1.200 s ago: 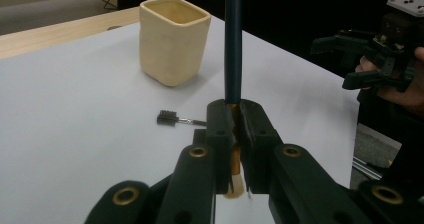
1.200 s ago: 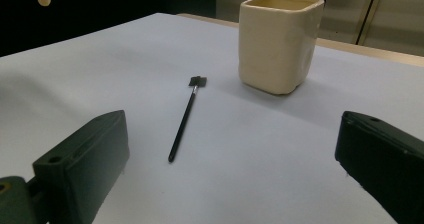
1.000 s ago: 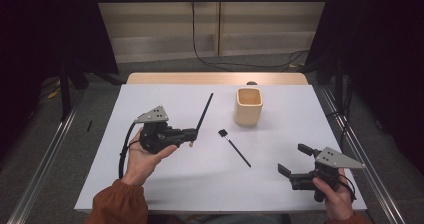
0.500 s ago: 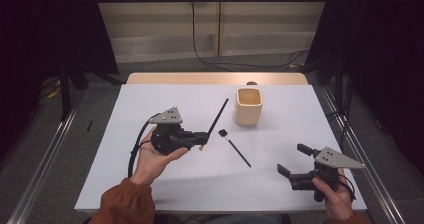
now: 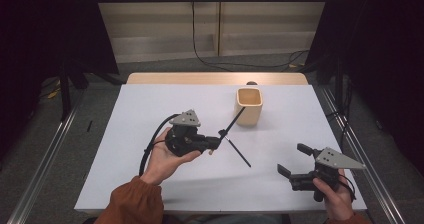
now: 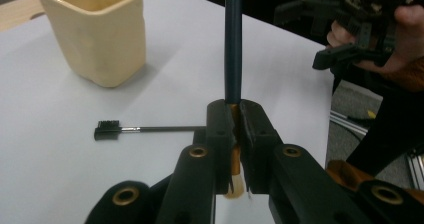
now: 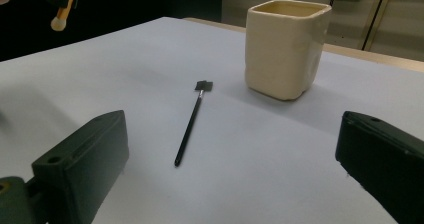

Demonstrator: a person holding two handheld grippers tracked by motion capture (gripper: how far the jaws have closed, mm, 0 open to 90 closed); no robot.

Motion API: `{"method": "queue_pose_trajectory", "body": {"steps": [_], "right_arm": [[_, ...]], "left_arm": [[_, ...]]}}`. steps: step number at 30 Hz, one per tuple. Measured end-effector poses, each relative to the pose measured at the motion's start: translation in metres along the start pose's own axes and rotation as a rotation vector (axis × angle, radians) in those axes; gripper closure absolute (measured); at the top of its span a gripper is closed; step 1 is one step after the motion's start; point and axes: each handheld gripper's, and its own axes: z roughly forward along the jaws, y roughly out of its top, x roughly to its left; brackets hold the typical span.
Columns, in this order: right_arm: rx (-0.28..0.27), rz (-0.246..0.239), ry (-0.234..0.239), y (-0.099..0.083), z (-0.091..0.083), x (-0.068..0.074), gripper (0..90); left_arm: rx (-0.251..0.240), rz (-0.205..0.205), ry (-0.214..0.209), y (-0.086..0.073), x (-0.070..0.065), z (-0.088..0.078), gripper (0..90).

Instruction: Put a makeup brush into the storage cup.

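Tongs on my left are pinching a long dark slim-handled brush down near its gold ferrule and pale bristle tip. Handle sticks up and away, its far end level with the rim of the cream squarish ceramic cup in the high view. In the left gripper view the handle rises straight out of the clamped pads, with the bristle end poking out below the jaws.

Right tongs are spread wide, holding nothing, hovering low at the near right of the white desk. A second thin black stick with a small comb head lies flat on the desk between my two hands, just in front of the cup.

Risks as I judge them:
- grip sits at the very end of the brush, so the long free handle can pivot in the pads and swing off line.
- if the handle tip meets the cup wall instead of clearing the rim, the cup could be shoved or tipped; it looks light and stands free.
- letting go too early would drop the brush onto the desk, maybe onto the comb-head stick, knocking it away.
- bristles squashed if the pads slide down.
- right tongs are well apart from the cup, so nothing steadies it.
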Motion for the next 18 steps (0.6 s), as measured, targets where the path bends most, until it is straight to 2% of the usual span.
{"method": "queue_pose_trajectory", "body": {"steps": [1, 4, 12, 16, 18], "right_arm": [[0.002, -0.001, 0.002, 0.000, 0.000, 0.000, 0.0], [0.004, -0.002, 0.005, 0.000, 0.001, 0.000, 0.0], [0.007, -0.001, 0.008, 0.000, 0.002, 0.000, 0.0], [0.008, -0.002, 0.010, 0.000, 0.002, 0.001, 0.0], [0.006, -0.002, 0.011, 0.000, 0.002, 0.001, 0.0]], "left_arm": [[0.029, 0.008, 0.011, 0.000, -0.001, 0.002, 84.2], [0.073, 0.018, 0.001, 0.000, -0.003, 0.007, 84.2], [0.149, 0.002, 0.006, 0.000, -0.003, 0.012, 84.2], [0.208, 0.030, 0.004, 0.002, -0.002, 0.012, 84.2], [0.264, 0.059, 0.014, 0.002, -0.005, 0.015, 84.2]]}}
